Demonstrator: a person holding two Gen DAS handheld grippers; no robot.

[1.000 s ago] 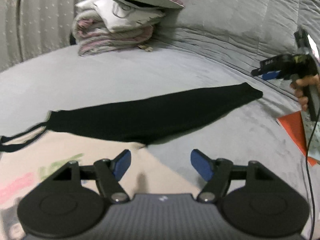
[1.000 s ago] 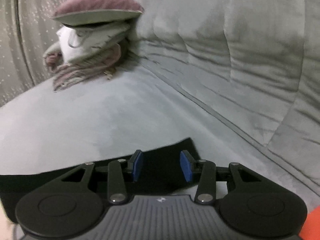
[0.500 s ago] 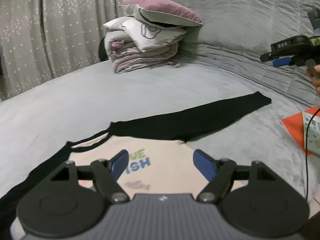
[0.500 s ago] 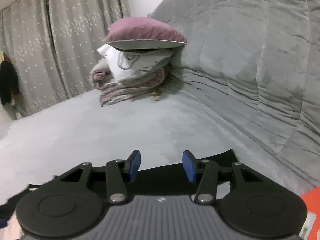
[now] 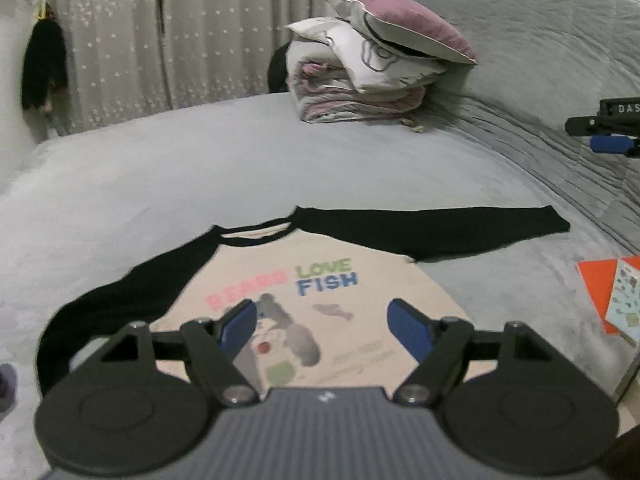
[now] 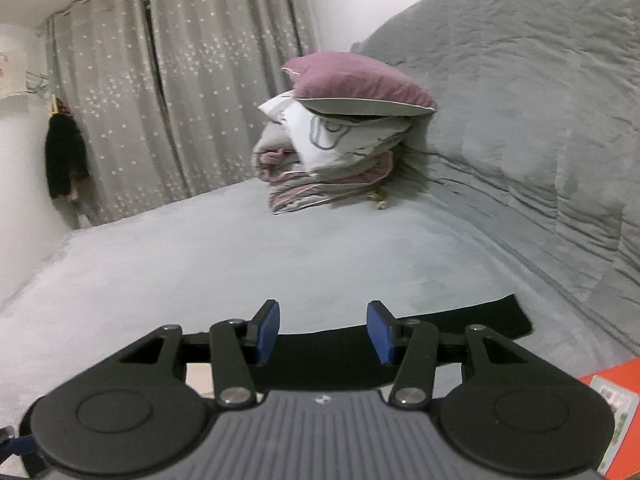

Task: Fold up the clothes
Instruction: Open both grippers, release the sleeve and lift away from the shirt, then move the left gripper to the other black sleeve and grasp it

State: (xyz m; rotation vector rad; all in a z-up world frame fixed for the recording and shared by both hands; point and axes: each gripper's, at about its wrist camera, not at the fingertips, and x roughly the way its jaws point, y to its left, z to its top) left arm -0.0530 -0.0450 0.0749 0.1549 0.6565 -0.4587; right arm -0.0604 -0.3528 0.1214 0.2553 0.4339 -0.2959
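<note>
A cream shirt [image 5: 332,304] with black long sleeves and the print "LOVE FISH" lies flat on the grey bed [image 5: 200,168], sleeves spread to both sides. My left gripper [image 5: 320,326] hovers above the shirt's lower front, open, with nothing between its blue pads. In the right wrist view my right gripper [image 6: 323,330] hangs over the black right sleeve [image 6: 472,320] near its cuff; its jaws are opening and empty. The right gripper's tip [image 5: 604,136] also shows at the right edge of the left wrist view.
A stack of folded bedding and pillows [image 5: 372,68] sits at the far end against the grey quilted headboard [image 5: 560,60]. An orange booklet [image 5: 608,292] lies right of the shirt. Curtains [image 5: 160,40] hang behind the bed, with a dark garment [image 5: 42,68] on the wall.
Both grippers have risen and drawn back from the shirt, so the whole garment and the room now show. Both sets of jaws have widened slightly. The shirt lies still.
</note>
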